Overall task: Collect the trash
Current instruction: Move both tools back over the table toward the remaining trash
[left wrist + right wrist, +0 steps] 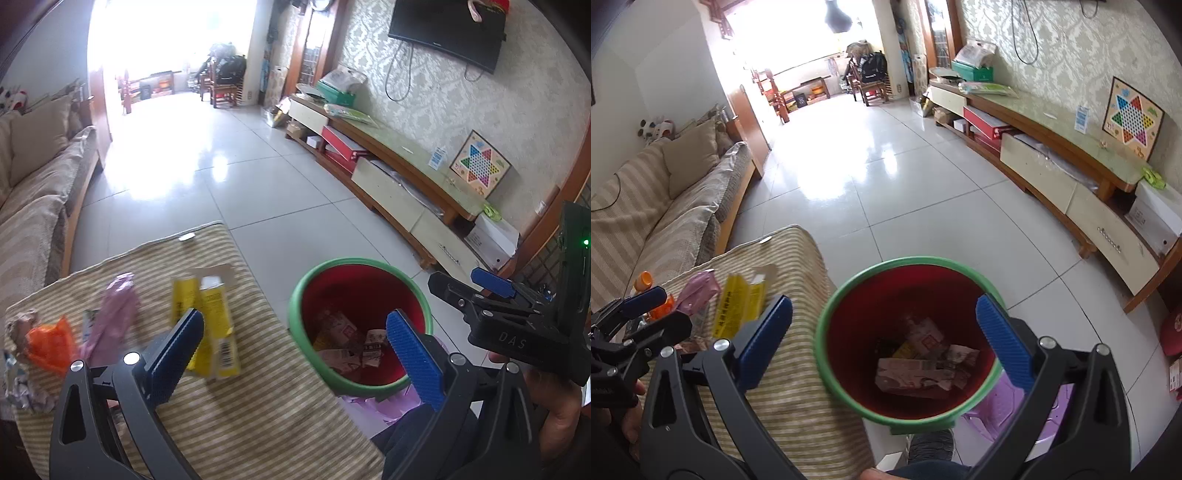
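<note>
My left gripper (295,332) stands wide with nothing between its fingers (413,354), and my right gripper (884,332) is just as wide and just as empty. The red bin with the green rim (827,332) sits below and ahead of my right fingers, crumpled wrappers (923,365) lying at its bottom. To my left fingers it lies off to the right, partly behind my right pad.

The trash left to collect is ahead of and to the left of my left fingers on the striped cloth (258,406): a yellow carton (214,325) just beyond my left pad, a pink wrapper (110,317) further left, an orange scrap (48,343) and crumpled paper (18,325) at the far left edge.

I judge the next pick is the yellow carton, the nearest piece. To do it well I should come down with the pads across its narrow width, not its length, press lightly into the soft cloth so I catch the carton and not a fold of fabric, and keep my right fingers clear of the left.

Beyond my fingertips a pale tiled floor (221,166) runs to a bright doorway. A sofa (37,192) lies far left, a low TV cabinet (406,192) far right.
</note>
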Demonstrator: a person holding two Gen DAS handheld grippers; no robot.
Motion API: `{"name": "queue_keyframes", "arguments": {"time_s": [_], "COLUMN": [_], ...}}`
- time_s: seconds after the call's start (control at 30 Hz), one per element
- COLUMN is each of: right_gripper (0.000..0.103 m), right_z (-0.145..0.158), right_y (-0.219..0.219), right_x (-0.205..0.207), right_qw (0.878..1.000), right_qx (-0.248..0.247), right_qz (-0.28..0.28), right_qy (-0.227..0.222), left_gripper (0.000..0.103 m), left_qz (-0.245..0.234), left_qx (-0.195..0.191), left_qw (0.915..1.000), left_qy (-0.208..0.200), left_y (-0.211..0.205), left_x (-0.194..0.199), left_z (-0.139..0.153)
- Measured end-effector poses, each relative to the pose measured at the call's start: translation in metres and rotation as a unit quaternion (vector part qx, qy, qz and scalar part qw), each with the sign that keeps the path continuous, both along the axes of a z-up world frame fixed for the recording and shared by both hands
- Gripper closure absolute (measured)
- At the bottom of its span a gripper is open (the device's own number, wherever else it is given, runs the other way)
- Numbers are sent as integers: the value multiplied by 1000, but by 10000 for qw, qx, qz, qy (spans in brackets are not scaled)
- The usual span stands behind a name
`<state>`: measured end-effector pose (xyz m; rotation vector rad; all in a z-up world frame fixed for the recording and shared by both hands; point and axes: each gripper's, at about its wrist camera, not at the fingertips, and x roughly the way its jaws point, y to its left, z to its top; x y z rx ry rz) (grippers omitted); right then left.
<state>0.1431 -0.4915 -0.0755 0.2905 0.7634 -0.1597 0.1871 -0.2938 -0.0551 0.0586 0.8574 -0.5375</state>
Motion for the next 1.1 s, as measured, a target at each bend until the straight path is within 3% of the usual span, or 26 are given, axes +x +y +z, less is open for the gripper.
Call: {"name": "queue_keyframes", "arguments": {"time_s": [0.23, 0.63, 1.1], "right_gripper": [5, 5, 5], "right_z": [17, 14, 1], "right_y": [64, 172, 221], "right_x": [-1, 6, 13], "right_qw": [9992, 9936, 9893], "right_qx": [-118, -278, -529], "right_qz": [382, 1083, 1325], "right_qy": [-61, 126, 315], "left_gripper": [8, 8, 8], "left_qz": [451, 1365, 1993], "left_qx": [-75, -137, -259], "left_qw": [9989, 9905, 9794], "left_qy": [-103, 106, 213], "left_y": [75, 202, 283], "left_x": [-18, -34, -48], "left_z": [11, -5, -22]}}
